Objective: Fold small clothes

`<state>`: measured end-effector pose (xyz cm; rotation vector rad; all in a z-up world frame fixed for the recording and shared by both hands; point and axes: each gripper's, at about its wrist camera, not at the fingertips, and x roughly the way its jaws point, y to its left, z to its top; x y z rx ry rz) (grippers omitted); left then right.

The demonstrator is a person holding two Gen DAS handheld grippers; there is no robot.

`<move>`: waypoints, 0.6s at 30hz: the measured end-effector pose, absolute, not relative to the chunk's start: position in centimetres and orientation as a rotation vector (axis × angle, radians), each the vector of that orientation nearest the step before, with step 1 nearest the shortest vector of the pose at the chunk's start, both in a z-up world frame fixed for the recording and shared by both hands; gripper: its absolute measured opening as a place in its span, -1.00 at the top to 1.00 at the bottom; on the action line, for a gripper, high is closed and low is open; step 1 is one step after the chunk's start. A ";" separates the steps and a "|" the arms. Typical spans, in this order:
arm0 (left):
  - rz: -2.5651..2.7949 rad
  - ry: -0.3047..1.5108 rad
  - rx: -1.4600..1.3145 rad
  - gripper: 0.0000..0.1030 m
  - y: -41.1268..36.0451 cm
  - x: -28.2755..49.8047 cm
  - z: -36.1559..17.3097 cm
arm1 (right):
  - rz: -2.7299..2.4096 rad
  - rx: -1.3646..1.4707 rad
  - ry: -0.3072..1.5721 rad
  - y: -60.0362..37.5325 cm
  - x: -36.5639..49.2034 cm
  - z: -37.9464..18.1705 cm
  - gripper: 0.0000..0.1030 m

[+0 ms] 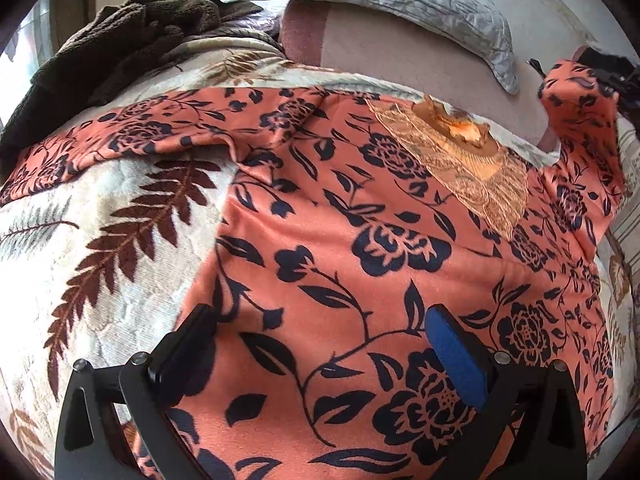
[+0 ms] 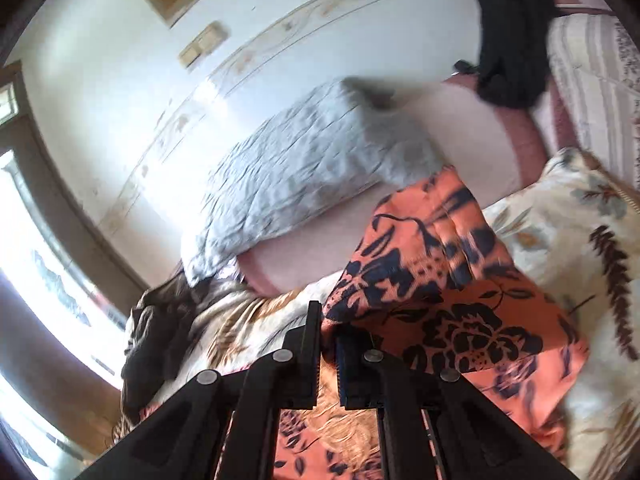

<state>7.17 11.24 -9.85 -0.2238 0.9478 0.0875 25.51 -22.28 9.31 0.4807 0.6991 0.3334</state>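
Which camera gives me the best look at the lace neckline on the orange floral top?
The left wrist view. There the lace neckline of the orange floral top lies spread out and sharp. The right wrist view shows only a blurred tan patch behind the right gripper, whose jaws pinch the sleeve.

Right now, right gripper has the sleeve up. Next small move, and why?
Probably carry the sleeve inward across the floral top's body. The right gripper is shut on it, lifted off the blanket; the left gripper hovers open over the flat body.
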 end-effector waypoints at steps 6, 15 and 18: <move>0.148 0.895 -0.290 -1.00 14.9 6.6 -8.5 | 0.394 0.256 0.996 -10.8 23.9 -2.7 -0.01; 0.009 0.812 -0.348 -1.00 15.0 7.3 -5.6 | 0.372 0.507 0.868 -19.5 13.6 0.3 -0.49; -0.057 0.805 -0.411 -1.00 14.2 10.5 -4.1 | 0.367 0.603 0.835 -21.4 12.4 0.7 -0.51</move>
